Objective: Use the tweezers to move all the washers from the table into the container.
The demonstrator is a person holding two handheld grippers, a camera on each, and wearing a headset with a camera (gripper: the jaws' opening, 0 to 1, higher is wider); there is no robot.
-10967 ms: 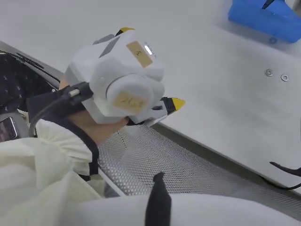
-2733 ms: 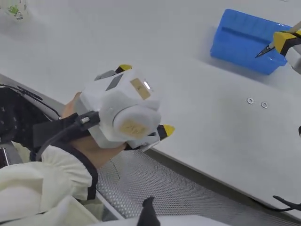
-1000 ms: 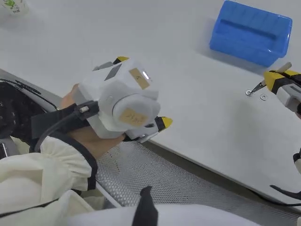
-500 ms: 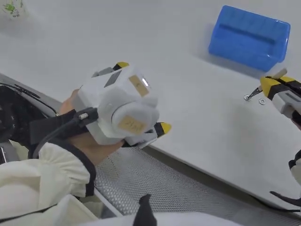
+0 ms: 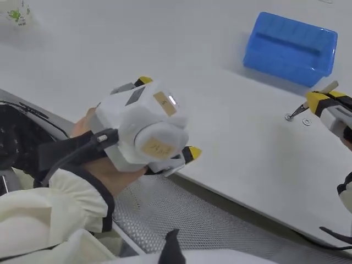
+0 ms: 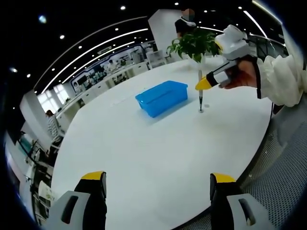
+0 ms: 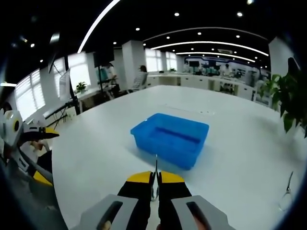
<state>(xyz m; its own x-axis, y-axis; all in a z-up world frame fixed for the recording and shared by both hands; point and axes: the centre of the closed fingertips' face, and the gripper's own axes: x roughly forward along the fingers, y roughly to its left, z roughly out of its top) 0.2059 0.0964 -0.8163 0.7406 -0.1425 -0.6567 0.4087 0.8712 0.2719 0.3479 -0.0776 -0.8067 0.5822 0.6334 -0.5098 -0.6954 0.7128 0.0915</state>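
**A:** What's changed on your side?

**B:** My right gripper (image 5: 324, 102), clamped tight on the tweezers (image 5: 297, 111), was up over the container (image 5: 290, 47) a moment ago. I've brought it down, and the tips now sit at one washer (image 5: 287, 117).

**A:** Got it yet?

**B:** Can't tell. It's on the worktop (image 5: 220, 110), the other washer (image 5: 306, 121) just beside it. Two left, I reckon. My left gripper (image 5: 168, 116) idles, jaws spread.
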